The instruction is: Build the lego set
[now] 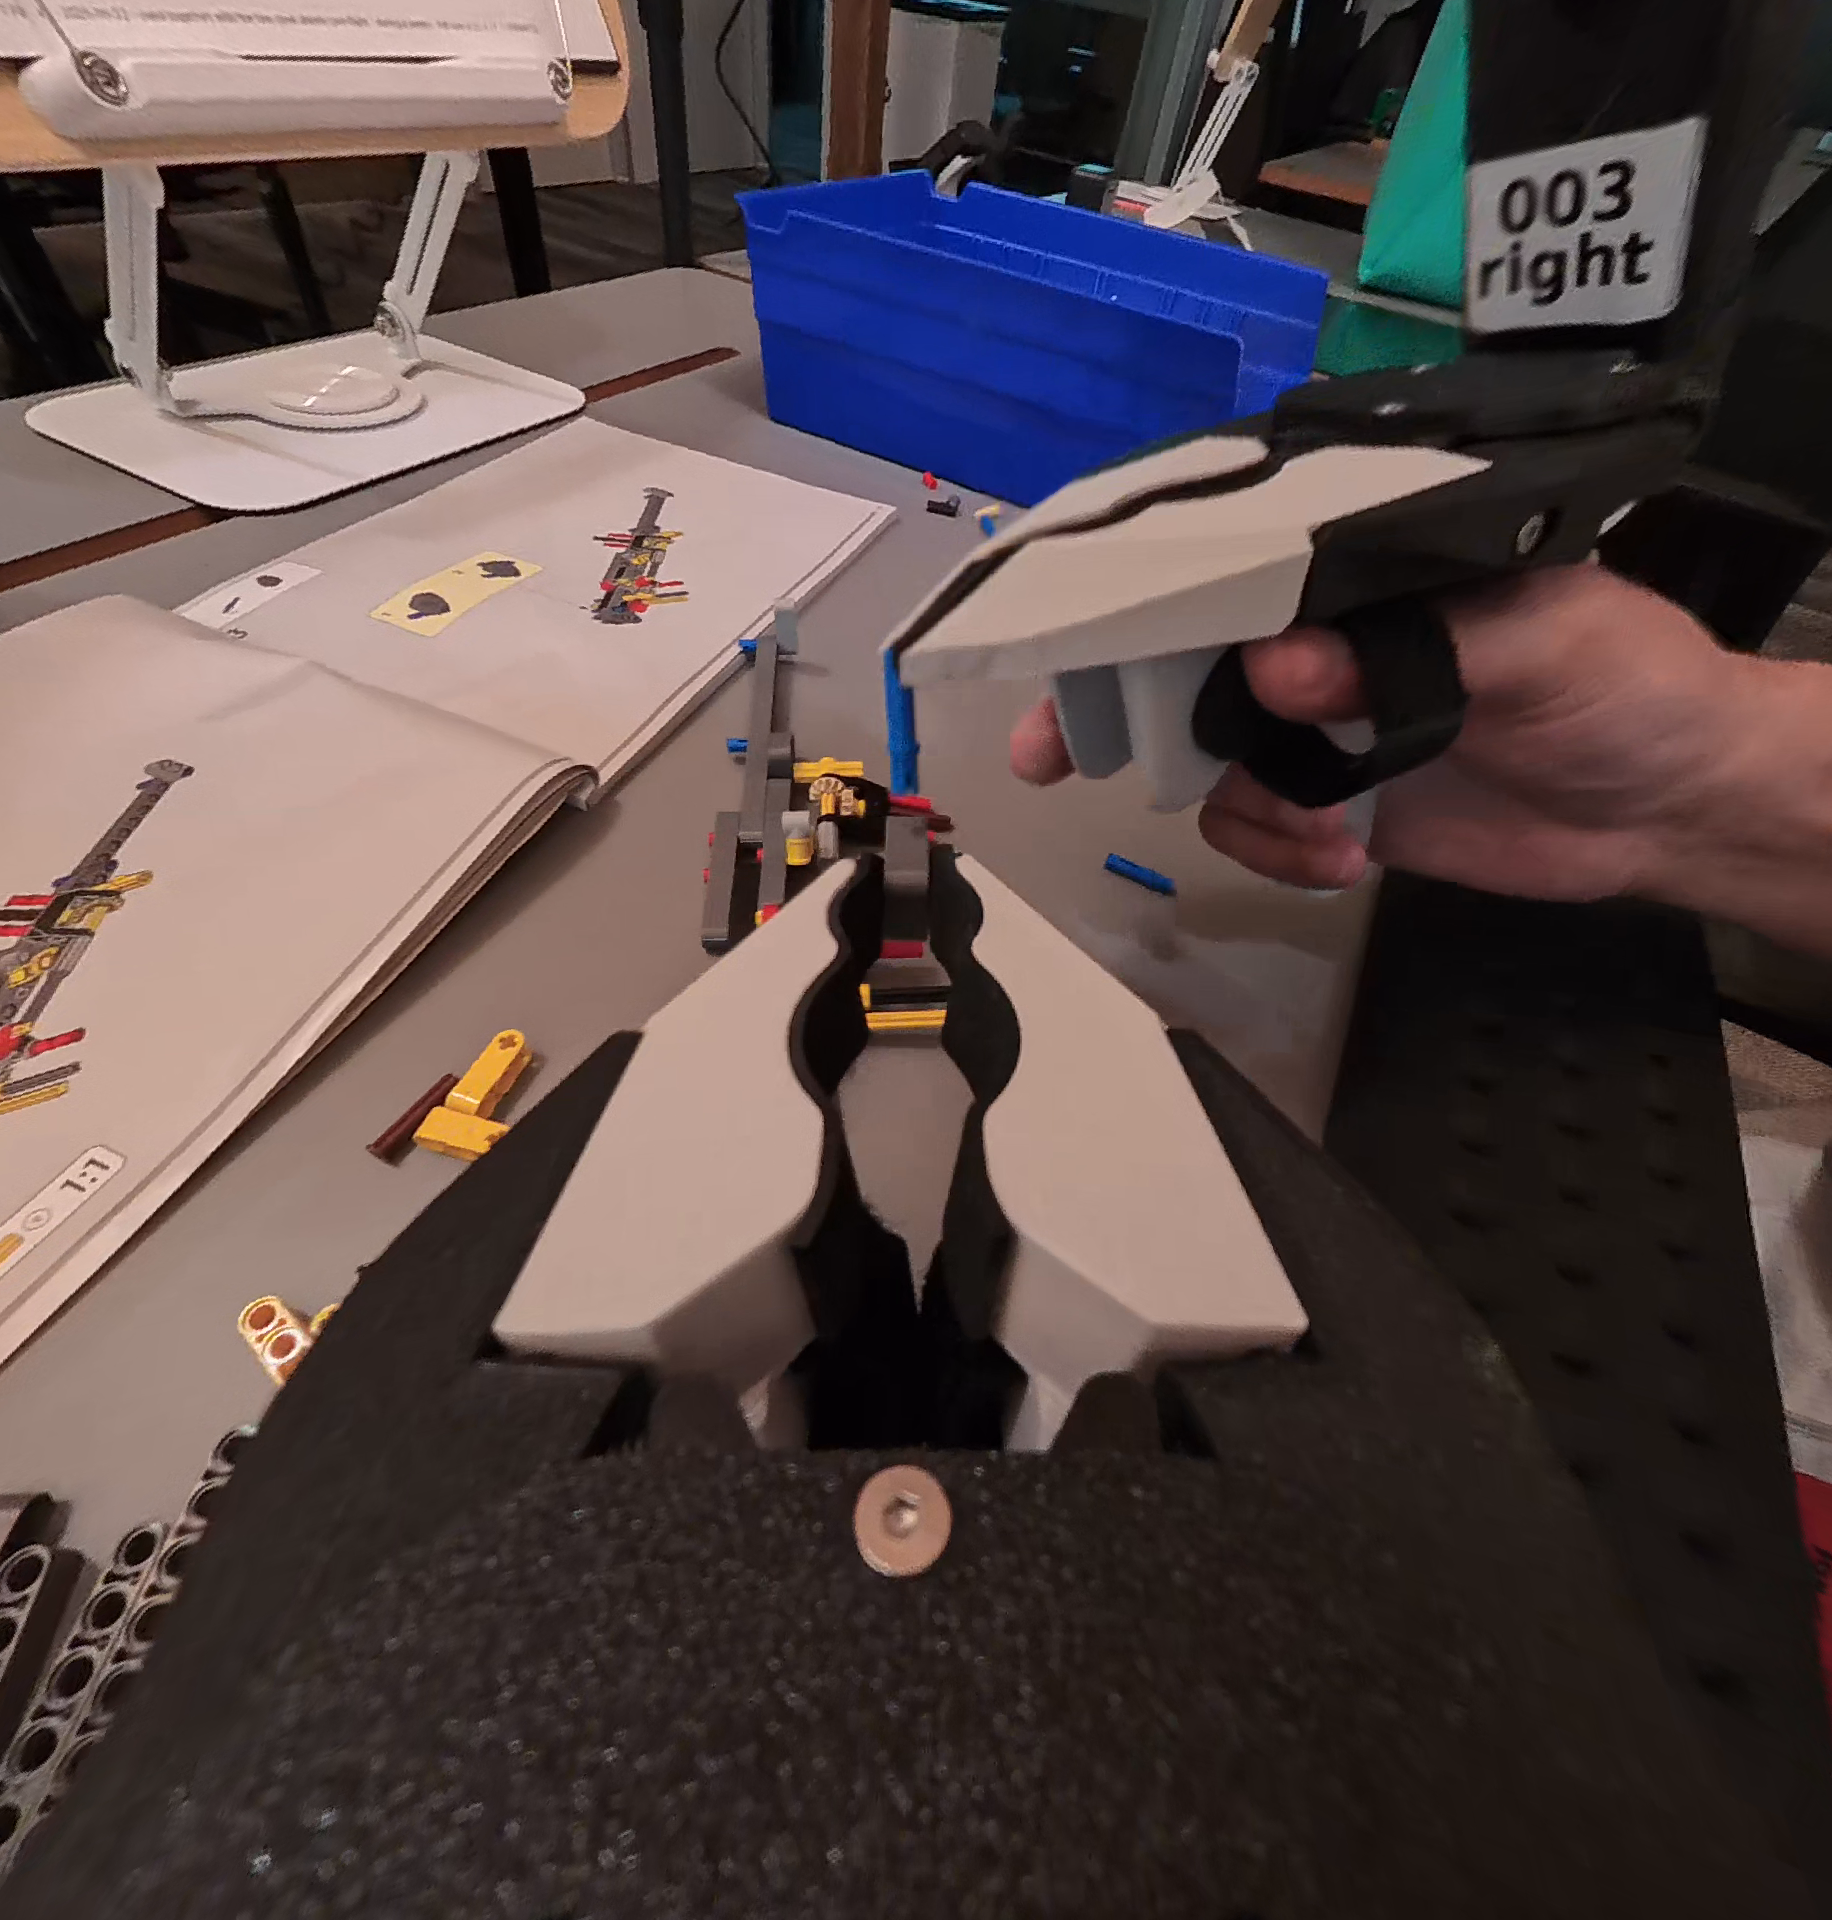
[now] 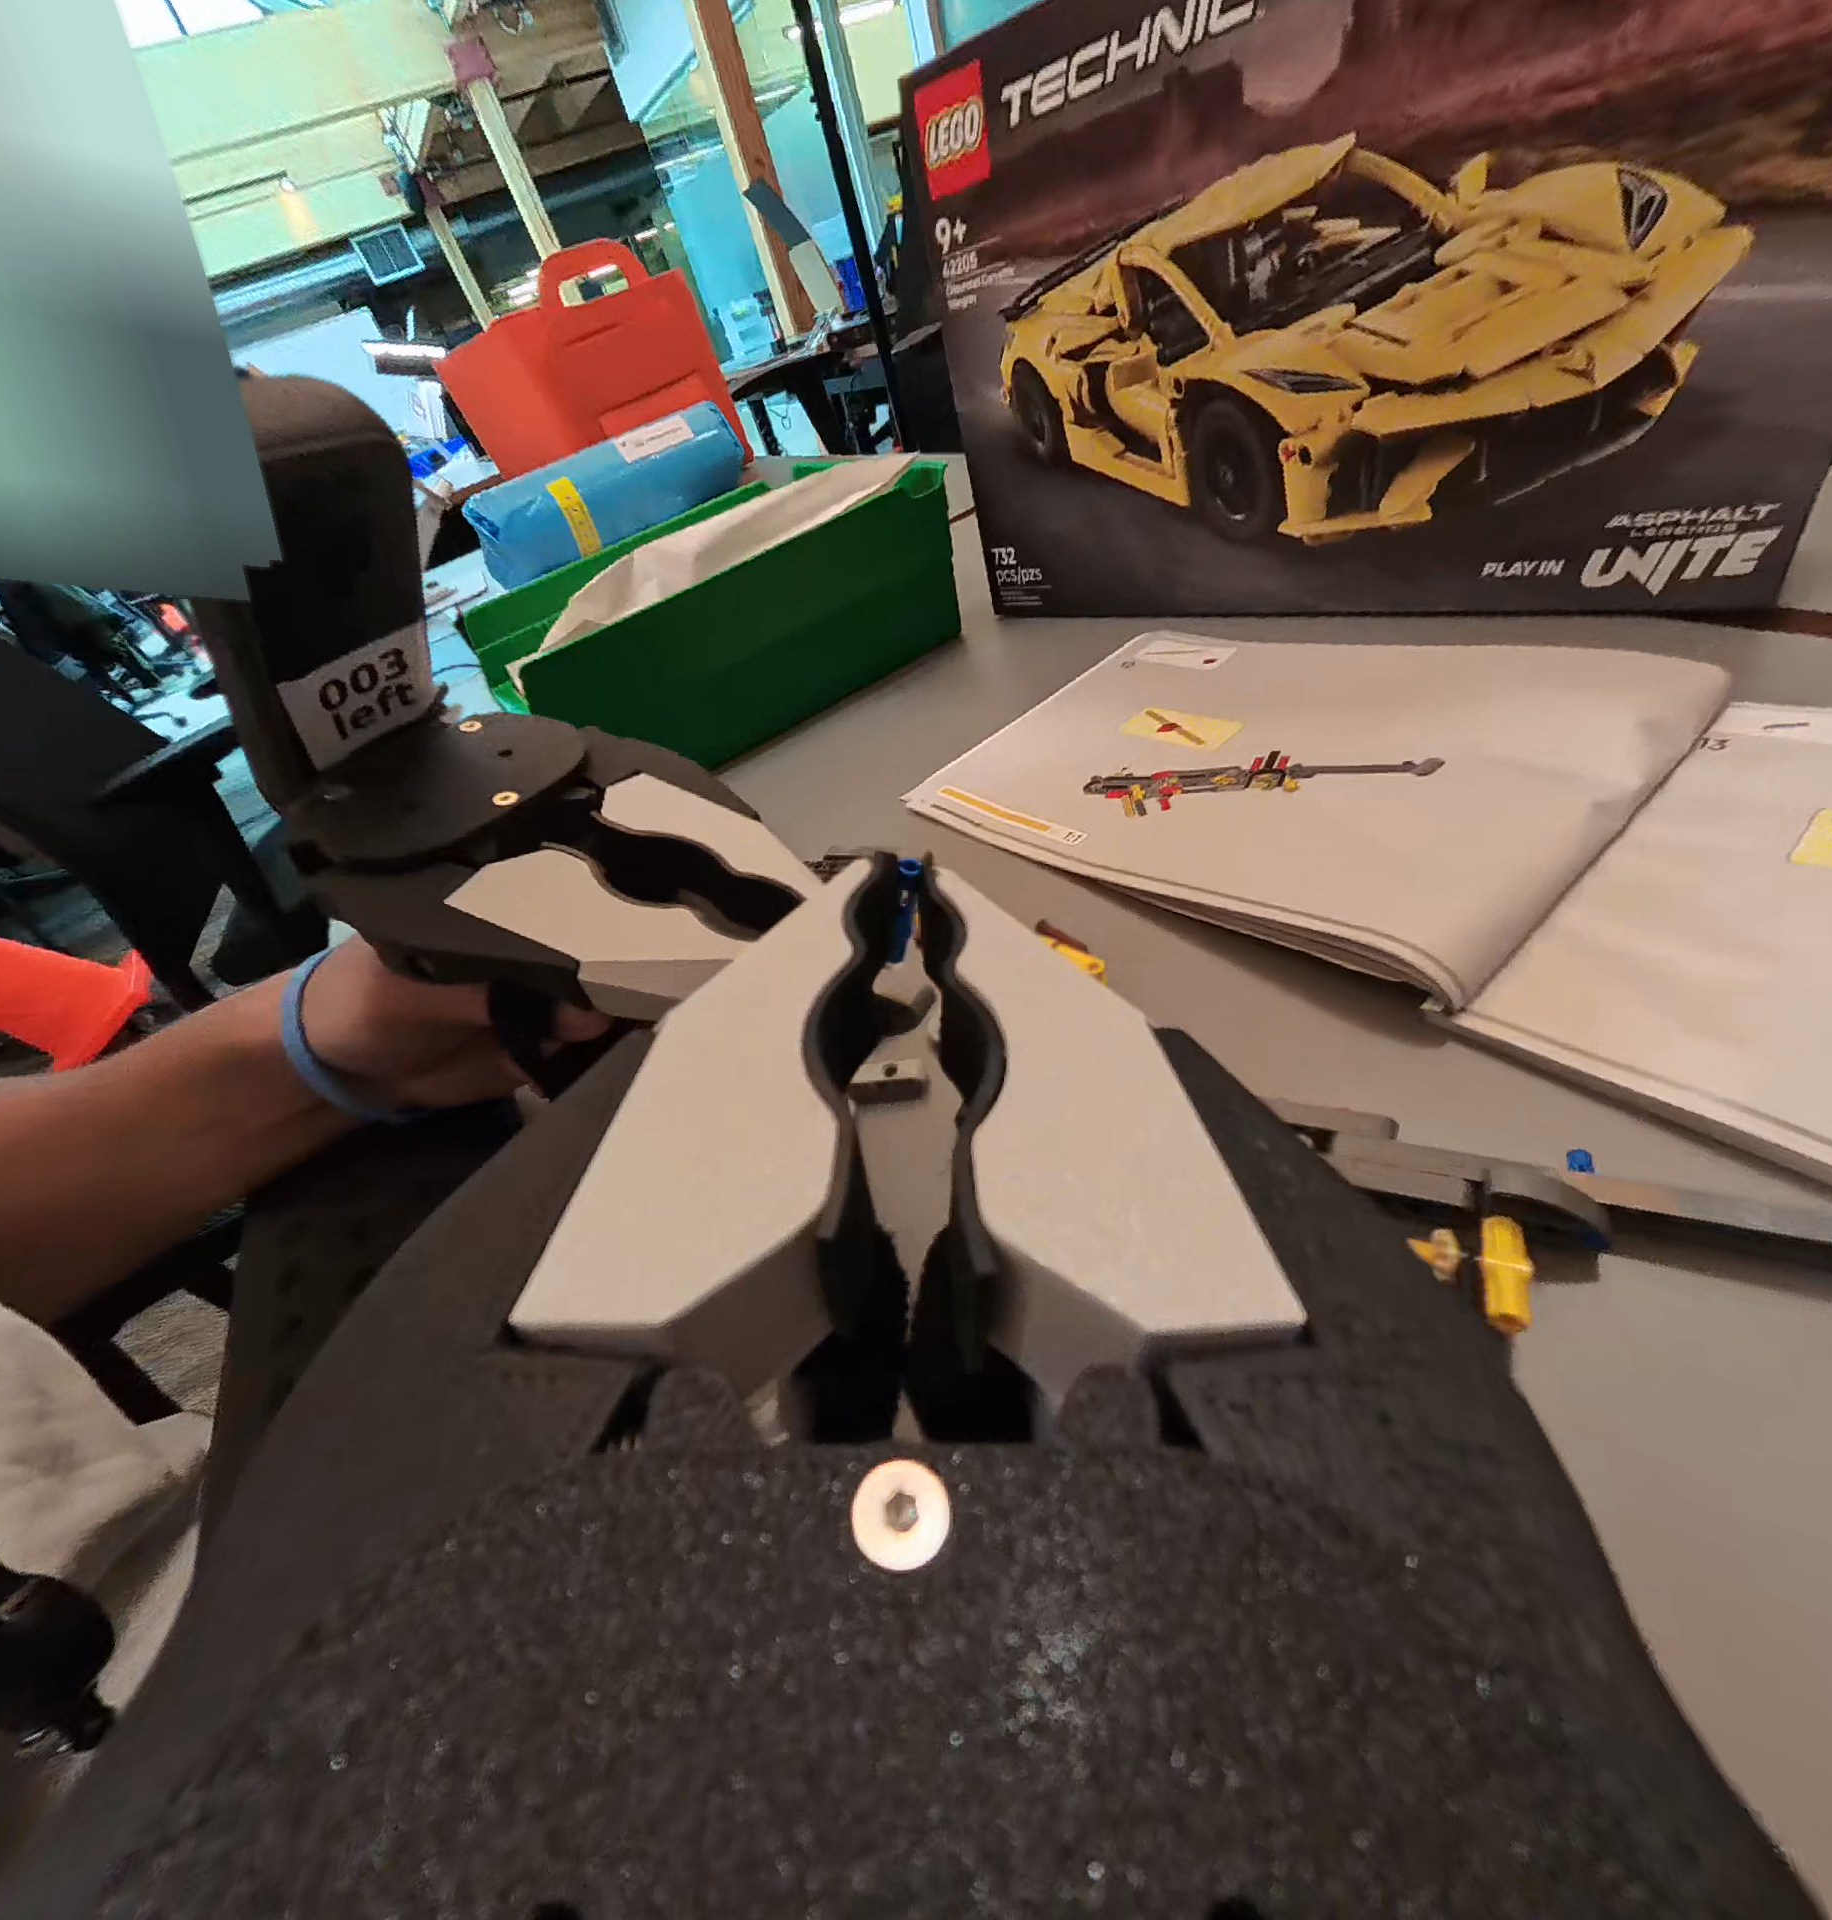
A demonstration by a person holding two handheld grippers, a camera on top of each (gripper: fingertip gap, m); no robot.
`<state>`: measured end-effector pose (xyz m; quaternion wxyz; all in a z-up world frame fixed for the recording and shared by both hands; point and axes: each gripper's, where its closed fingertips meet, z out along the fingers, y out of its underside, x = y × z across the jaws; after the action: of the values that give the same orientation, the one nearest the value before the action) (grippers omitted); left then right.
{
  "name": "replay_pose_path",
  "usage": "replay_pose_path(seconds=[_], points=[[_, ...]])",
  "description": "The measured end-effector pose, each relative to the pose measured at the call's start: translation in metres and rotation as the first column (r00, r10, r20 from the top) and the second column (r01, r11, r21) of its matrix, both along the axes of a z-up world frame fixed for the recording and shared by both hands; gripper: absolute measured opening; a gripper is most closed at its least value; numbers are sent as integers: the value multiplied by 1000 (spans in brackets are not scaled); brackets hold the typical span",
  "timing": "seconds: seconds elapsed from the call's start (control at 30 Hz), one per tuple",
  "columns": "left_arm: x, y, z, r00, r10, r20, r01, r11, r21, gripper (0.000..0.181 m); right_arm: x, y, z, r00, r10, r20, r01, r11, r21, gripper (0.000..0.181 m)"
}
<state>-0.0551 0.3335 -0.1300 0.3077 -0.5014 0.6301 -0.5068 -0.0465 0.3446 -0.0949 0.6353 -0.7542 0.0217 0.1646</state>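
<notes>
Far to the left of the left gripper [image 1: 907,873], at the picture's lower edge, lie grey perforated beams [image 1: 29,1652], and beyond them the open instruction booklet [image 1: 299,790] spreads over the grey table [image 1: 579,997]; behind it stands a white stand [image 1: 288,384]. Just left of the gripper's fingers lie loose yellow connectors [image 1: 481,1096] beside a dark brown axle [image 1: 410,1120]. The left gripper itself is closed onto the near end of the partly built assembly [image 1: 787,821], a run of grey beams with yellow, red and black parts that reaches straight ahead from its fingertips along the table. Ahead and slightly to the right, the right gripper [image 1: 896,655] comes in from the right, held by a hand [image 1: 1494,758], its tips pinching a blue pin [image 1: 901,727] that hangs upright just above the assembly. Further right of the left gripper a loose blue piece [image 1: 1138,873] lies on the table, and well beyond sits a blue bin [image 1: 1026,322]. In the right wrist view, the left gripper [image 2: 787,894] enters from the left, with a green bin [image 2: 746,634] behind it; the right gripper [image 2: 907,883] grips the blue pin [image 2: 901,904] between its tips, and to its right lie the booklet [image 2: 1411,831], part of the assembly [image 2: 1494,1205] and, farther back, the set's box [image 2: 1390,312]
</notes>
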Motion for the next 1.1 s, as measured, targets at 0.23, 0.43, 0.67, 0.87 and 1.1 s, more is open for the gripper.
replay_pose_path(seconds=[0.23, 0.43, 0.67, 0.87, 1.1], points=[[0, -1, 0, 1000, -6, 0, 6, 1000, -8, 7, -1, -2, -7, 999, -19, 50, 20, 1000, -14, 2], [0, 1, -1, 1000, 4, -5, -4, 1000, -4, 7, -4, -5, -8, 998, -9, 61, 10, 1000, -15, 2], [0, 4, 1, 1000, 13, -6, -13, 999, -43, 7, -6, -8, -9, 998, -12, 57, 12, 1000, -13, 3], [-2, -11, 2, 999, -47, 13, 47, 999, 11, 7, 0, -3, -10, 991, -46, 126, 49, 999, -18, 3], [-1, -3, 4, 1000, -20, 14, 21, 1000, -20, 7, -3, -3, -11, 994, -37, 107, 40, 999, -21, 2]])
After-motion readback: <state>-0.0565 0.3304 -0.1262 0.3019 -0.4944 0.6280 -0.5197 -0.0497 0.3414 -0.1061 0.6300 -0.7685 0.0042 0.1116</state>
